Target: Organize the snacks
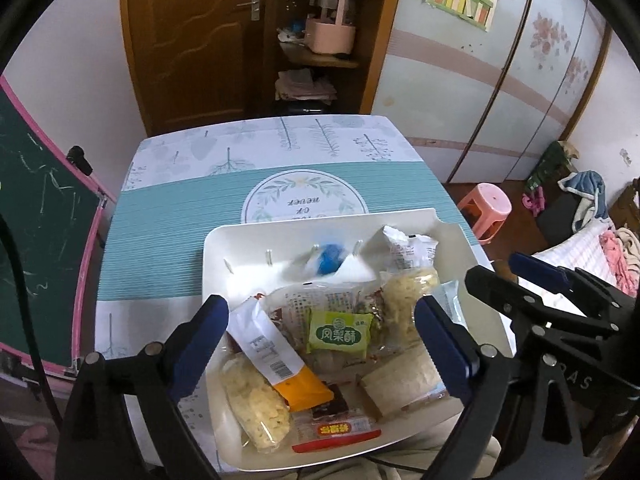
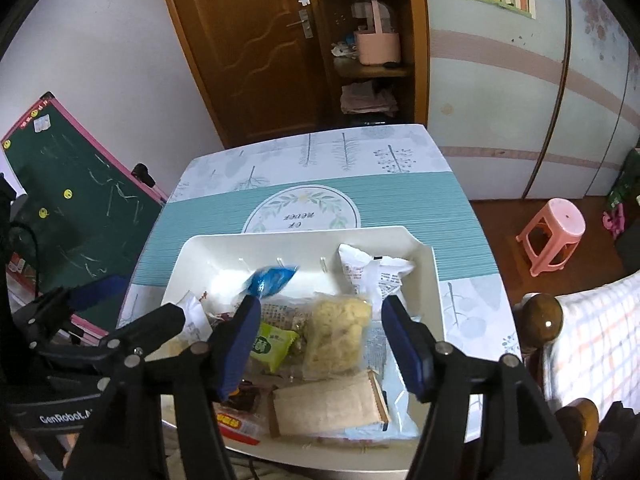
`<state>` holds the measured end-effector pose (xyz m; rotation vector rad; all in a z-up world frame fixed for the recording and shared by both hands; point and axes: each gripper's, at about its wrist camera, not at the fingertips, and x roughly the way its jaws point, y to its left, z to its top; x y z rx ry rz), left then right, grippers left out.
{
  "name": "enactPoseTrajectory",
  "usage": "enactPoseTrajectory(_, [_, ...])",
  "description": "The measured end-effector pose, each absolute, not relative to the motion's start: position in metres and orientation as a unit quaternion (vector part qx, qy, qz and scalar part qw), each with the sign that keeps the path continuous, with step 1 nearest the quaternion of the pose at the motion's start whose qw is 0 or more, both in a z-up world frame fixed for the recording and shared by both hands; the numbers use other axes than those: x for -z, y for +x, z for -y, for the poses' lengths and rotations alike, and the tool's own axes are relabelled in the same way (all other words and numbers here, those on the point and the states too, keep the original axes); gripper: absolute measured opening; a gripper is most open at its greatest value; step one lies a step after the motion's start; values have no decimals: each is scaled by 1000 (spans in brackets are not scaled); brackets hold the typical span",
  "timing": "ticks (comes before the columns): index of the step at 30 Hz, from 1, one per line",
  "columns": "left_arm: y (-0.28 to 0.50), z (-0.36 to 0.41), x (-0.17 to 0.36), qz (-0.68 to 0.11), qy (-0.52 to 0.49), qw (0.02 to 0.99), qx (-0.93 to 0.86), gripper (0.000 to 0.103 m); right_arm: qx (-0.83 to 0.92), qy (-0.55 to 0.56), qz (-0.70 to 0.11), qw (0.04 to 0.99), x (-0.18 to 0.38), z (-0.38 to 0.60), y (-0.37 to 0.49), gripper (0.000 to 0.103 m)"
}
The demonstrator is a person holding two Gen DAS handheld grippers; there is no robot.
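Observation:
A white tray point(image 1: 248, 236) sits on the near part of the table and holds several wrapped snacks. Among them are a green pastry packet point(image 1: 339, 334), a white-and-orange bar point(image 1: 280, 356), clear bags of pale crisps point(image 1: 256, 404), a beige wrapped cake point(image 1: 404, 380), a blue-and-white wrapper point(image 1: 330, 258) and a white printed bag point(image 1: 408, 252). My left gripper point(image 1: 320, 344) is open and empty, hovering over the tray's near half. My right gripper point(image 2: 320, 340) is open and empty over the tray point(image 2: 208, 248), above a crisp bag point(image 2: 338, 332) and the green packet point(image 2: 272, 344).
The table has a teal and white leaf-print cloth point(image 1: 168, 216). A green chalkboard with a pink frame point(image 1: 36, 216) leans at the left. A pink stool point(image 2: 554, 232) and a bed point(image 2: 592, 340) stand at the right. A wooden door and shelves point(image 1: 320, 40) are behind.

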<state>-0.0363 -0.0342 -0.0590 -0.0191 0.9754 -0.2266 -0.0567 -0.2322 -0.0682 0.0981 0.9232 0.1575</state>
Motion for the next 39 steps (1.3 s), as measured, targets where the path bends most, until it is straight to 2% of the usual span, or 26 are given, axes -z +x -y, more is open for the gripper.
enactPoseTrajectory(9, [-44, 32, 45, -452, -2, 888, 81, 94, -69, 44, -431, 899, 61, 229, -63, 64])
enactPoseTrajectory(13, [-48, 30, 37, -444, 2, 893, 74, 99, -76, 50, -430, 898, 56, 229, -66, 64])
enactPoseTrajectory(28, [-67, 24, 8, -392, 4, 920, 7, 102, -64, 35, -388, 919, 29, 223, -83, 65])
enactPoseTrajectory(39, [-69, 21, 9, -398, 6, 917, -16, 102, -60, 26, -377, 924, 24, 220, -87, 69])
